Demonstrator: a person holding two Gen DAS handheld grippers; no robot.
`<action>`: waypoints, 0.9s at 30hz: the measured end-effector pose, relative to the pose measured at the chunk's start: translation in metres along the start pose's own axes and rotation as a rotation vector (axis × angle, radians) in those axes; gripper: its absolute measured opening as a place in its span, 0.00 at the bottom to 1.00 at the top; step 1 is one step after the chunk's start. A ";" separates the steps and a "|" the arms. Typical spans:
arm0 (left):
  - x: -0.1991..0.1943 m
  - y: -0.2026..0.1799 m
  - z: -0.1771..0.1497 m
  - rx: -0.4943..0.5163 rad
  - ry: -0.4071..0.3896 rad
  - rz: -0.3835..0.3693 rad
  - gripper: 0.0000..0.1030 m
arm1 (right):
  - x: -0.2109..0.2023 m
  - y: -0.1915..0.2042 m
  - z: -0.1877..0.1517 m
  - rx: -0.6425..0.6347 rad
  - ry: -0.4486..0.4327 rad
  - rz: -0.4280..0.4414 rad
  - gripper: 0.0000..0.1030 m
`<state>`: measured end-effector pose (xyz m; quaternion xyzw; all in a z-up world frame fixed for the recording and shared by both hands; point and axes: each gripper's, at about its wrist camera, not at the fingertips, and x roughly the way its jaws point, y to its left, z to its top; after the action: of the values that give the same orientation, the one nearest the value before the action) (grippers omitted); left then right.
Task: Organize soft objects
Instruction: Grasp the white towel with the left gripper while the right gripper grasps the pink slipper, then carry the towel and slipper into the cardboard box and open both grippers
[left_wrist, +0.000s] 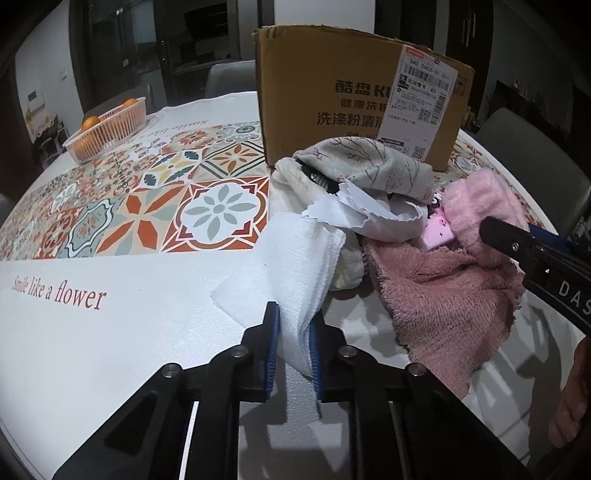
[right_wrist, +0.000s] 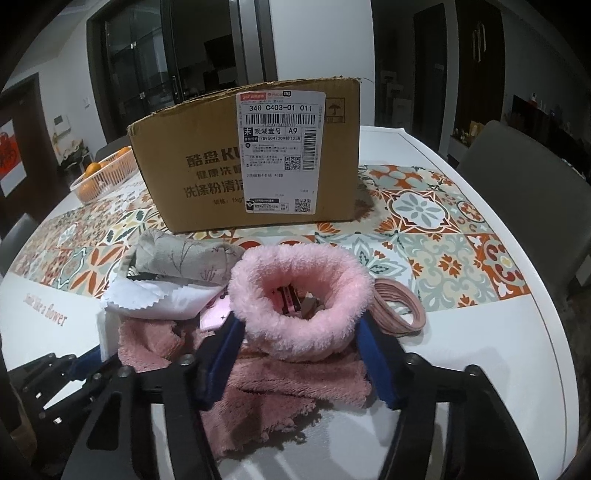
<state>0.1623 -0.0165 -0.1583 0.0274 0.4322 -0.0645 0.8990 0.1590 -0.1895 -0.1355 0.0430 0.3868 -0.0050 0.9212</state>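
A: What's hard to make out at the left tongs (left_wrist: 294, 345)?

B: Their blue pads pinch a fold of white terry cloth (left_wrist: 291, 266); its lower end runs out of sight between the black arms.

A: And the right tongs (right_wrist: 302, 345)?

B: They straddle a fluffy pink ring-shaped piece (right_wrist: 301, 295), both pads against its sides. Small pink things sit in its hollow, too dim to name. In the left view only one dark finger shows, cut off by the frame.

A: Where does the pile lie?

B: Near the front edge of the worktop (left_wrist: 110, 332), just ahead of both tongs: a dusty-pink shaggy towel (right_wrist: 295, 387) underneath, a thin white cloth with a zigzag edge (right_wrist: 159, 302), a beige floral fabric (right_wrist: 184, 258) behind.

A: Further out?

B: Pink hair bands (right_wrist: 400, 306) beside the ring, a labelled cardboard box (right_wrist: 207, 166) on the tiled mat, and a basket of oranges (left_wrist: 107, 129) toward the far left corner.
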 end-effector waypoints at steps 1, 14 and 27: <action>-0.001 0.001 0.000 -0.006 -0.004 -0.002 0.09 | -0.001 0.002 0.000 -0.008 -0.005 -0.006 0.46; -0.035 0.002 0.007 -0.010 -0.118 -0.005 0.06 | -0.024 0.006 0.002 -0.027 -0.044 -0.003 0.27; -0.084 -0.006 0.033 0.019 -0.249 -0.057 0.06 | -0.064 0.009 0.013 -0.022 -0.139 0.026 0.27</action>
<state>0.1351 -0.0182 -0.0718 0.0155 0.3174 -0.0970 0.9432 0.1239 -0.1829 -0.0804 0.0374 0.3212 0.0082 0.9462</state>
